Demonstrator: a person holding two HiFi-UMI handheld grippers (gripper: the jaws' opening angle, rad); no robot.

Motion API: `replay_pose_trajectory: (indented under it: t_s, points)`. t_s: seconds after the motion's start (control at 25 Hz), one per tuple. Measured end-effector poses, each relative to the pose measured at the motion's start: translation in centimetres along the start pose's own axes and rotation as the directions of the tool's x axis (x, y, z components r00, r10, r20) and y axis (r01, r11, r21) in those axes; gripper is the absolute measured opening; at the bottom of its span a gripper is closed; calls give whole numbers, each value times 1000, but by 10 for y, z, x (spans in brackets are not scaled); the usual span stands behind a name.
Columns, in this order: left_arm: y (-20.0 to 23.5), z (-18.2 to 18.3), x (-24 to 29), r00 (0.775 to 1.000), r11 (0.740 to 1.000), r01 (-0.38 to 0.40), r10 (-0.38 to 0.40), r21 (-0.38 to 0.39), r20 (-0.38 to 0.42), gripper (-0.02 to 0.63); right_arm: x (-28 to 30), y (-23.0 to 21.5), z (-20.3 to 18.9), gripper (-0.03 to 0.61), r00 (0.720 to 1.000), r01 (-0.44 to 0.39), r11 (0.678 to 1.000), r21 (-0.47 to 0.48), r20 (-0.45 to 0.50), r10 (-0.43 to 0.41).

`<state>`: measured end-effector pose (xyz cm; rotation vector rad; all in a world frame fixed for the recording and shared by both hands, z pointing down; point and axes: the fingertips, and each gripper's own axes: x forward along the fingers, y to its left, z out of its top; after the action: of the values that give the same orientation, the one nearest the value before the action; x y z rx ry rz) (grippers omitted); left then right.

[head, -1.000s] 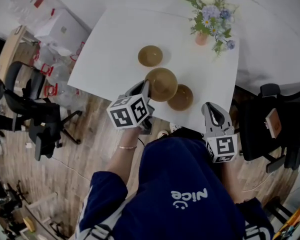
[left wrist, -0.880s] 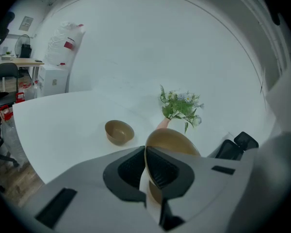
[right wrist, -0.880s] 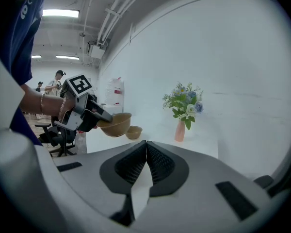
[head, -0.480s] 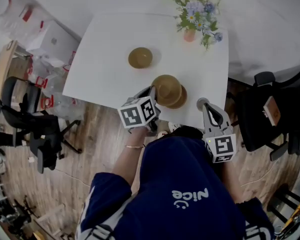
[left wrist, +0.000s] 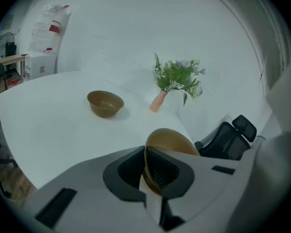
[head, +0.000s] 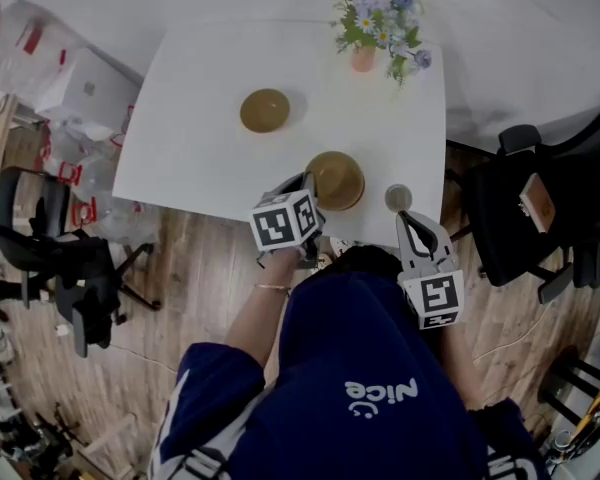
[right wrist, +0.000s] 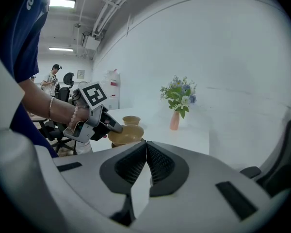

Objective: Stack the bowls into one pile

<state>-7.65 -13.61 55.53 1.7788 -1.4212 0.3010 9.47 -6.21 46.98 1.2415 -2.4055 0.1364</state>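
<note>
Three brown bowls are on the white table [head: 200, 148]. My left gripper [head: 305, 181] is shut on the near rim of one bowl [head: 336, 179], which lies directly over a second bowl and hides it from the head view. In the right gripper view, only a dark edge of that lower bowl shows under the held bowl [right wrist: 126, 133]. The rim sits pinched between my left gripper [left wrist: 144, 152] pads. The third bowl [head: 265, 110] [left wrist: 105, 103] stands alone farther back on the left. My right gripper [head: 406, 214] [right wrist: 145, 144] is shut and empty at the table's near right edge.
A pink vase of flowers [head: 365, 56] [left wrist: 158, 102] stands at the far side of the table. Black office chairs [head: 540, 198] stand to the right, and another [head: 75, 268] to the left on the wooden floor. Boxes and bags [head: 70, 78] lie beyond the left edge.
The left gripper carried its bowl right and down, from beside the near-right bowl to directly over it, so the lower bowl is now covered. The right gripper drifted slightly.
</note>
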Motion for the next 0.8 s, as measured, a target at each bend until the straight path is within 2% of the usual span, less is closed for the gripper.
replay_pose_trajectory:
  t_s: [0.28,0.8]
  points:
    - [0,-13,10,1000,1000,-14,14,25,-12,29,-1,-7,-9,23,999,32,999,26,-40,-31]
    - [-8,-4,11,1000,998,-3,1,66,28,42,6,-1,-1,23,1000,-2,998,60,-10,3]
